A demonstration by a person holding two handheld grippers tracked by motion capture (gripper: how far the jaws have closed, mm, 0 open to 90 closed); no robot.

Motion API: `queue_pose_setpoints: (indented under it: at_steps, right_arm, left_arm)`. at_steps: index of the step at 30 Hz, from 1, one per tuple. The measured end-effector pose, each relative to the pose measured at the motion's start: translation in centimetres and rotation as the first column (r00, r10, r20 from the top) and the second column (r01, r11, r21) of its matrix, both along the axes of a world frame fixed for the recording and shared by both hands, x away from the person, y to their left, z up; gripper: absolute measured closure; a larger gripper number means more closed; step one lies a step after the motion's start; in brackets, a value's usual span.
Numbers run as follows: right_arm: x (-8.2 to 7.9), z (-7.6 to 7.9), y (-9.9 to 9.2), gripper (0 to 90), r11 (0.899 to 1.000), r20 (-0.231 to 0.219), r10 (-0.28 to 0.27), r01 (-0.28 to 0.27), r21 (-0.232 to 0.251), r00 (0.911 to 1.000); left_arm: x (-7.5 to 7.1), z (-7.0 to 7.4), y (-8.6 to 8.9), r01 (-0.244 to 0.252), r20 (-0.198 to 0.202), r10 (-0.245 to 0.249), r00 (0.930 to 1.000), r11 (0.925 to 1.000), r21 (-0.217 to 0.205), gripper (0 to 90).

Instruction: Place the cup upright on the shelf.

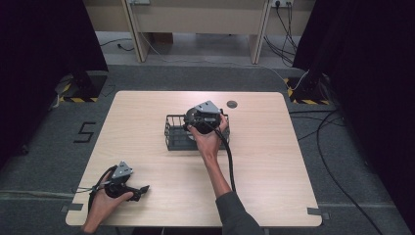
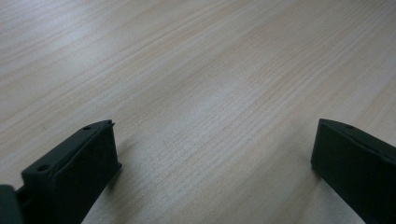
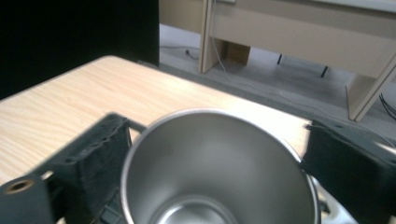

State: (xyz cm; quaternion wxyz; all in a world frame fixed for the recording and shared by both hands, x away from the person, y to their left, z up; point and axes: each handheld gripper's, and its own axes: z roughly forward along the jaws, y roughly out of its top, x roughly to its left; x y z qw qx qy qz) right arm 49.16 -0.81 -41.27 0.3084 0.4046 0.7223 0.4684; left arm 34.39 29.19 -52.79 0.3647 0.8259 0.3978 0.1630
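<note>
Right gripper (image 3: 219, 154): black jaws are closed against a smooth, round steel cup (image 3: 219, 172) over the black wire basket (image 1: 172, 133).
Left gripper (image 2: 215, 154): jaws are spread wide, nothing held, low over the pale wood-grain table (image 2: 196, 70).

The steel cup (image 3: 219, 168) is cut off at the bottom edge; whether the right hand-held gripper (image 3: 219, 158) touches it is unclear. The basket (image 1: 172, 131) is half hidden.
</note>
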Motion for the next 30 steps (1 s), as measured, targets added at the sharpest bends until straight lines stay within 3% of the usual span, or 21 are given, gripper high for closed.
queue_pose_setpoints:
  at_steps: [1,8,30]
  right_arm:
    - [0.0,0.3,0.0,16.5,1.0,0.007,0.013,-0.013,0.012,0.9999]
    - [-0.4,2.3,-0.4,15.0,0.998,0.025,0.032,-0.033,0.047,0.9992]
    - [-2.1,2.4,-4.4,15.3,0.995,-0.001,0.061,-0.061,0.079,0.9981]
  left_arm:
    - [0.0,0.0,0.0,0.0,0.0,0.0,1.0,1.0,0.0,0.0]
    - [0.0,0.0,0.0,0.001,0.0,-0.001,1.0,1.0,0.001,0.0]
    - [0.0,0.0,0.0,0.001,0.0,-0.001,1.0,1.0,0.004,0.0]
